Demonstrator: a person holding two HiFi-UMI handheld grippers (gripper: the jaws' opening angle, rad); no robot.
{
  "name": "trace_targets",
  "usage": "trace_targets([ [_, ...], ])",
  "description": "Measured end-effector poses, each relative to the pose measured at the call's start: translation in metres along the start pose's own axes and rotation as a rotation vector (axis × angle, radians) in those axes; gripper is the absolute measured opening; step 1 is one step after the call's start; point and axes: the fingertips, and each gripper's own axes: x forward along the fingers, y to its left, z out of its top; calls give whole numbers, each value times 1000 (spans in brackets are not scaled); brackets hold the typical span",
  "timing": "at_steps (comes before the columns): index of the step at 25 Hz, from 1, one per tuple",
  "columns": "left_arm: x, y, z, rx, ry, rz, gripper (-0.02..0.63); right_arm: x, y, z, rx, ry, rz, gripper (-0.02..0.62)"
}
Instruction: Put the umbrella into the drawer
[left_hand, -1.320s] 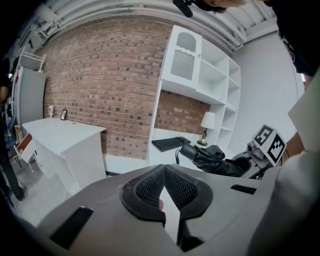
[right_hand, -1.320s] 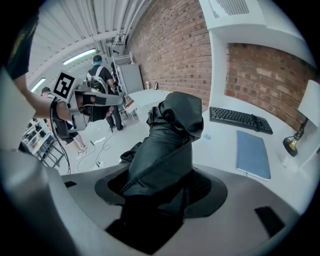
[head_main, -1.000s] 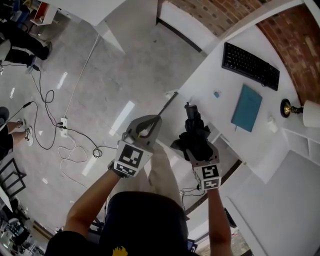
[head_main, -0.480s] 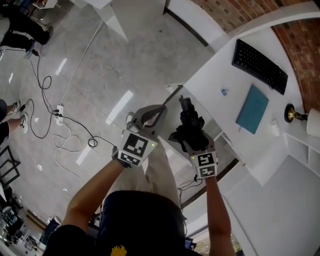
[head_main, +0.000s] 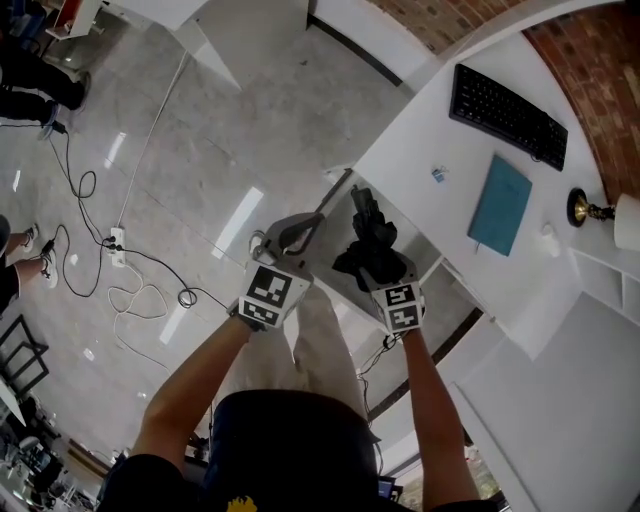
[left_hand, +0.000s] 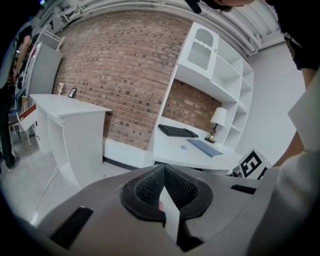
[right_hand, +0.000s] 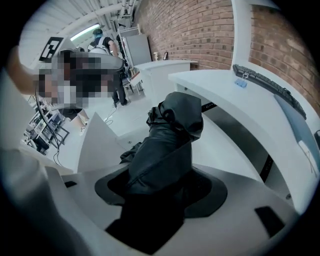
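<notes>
A folded black umbrella (head_main: 367, 238) stands out of my right gripper (head_main: 374, 266), which is shut on its lower part. In the right gripper view the umbrella (right_hand: 171, 142) rises from between the jaws of the right gripper (right_hand: 160, 189), above the white inside of the open drawer (right_hand: 231, 150). My left gripper (head_main: 305, 231) is at the drawer front (head_main: 333, 198), just left of the umbrella. In its own view the left gripper (left_hand: 164, 201) has its pads closed on a thin white panel edge.
On the white desk (head_main: 430, 215) lie a black keyboard (head_main: 503, 122), a teal notebook (head_main: 499, 206) and a small clip (head_main: 437, 175); a lamp (head_main: 592, 212) stands at its right. Cables and a power strip (head_main: 115, 244) lie on the grey floor at left. Another white desk (left_hand: 70, 114) stands further off.
The right gripper has carried the umbrella a little to the left and toward the desk. The left gripper has stayed at the drawer front.
</notes>
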Motion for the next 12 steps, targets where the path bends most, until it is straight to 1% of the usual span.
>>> trace_targets([
  [5,13,0,-7,32,27,-18,18,27,-10,-10,75,-1,-13,273],
  [8,18,-8,-10,35,30,-45,18,34,-14,-19,117,14,-20,273],
  [12,26,-8,-17,59,52,-49,18,50,-24,-27,142,27,-30,273],
])
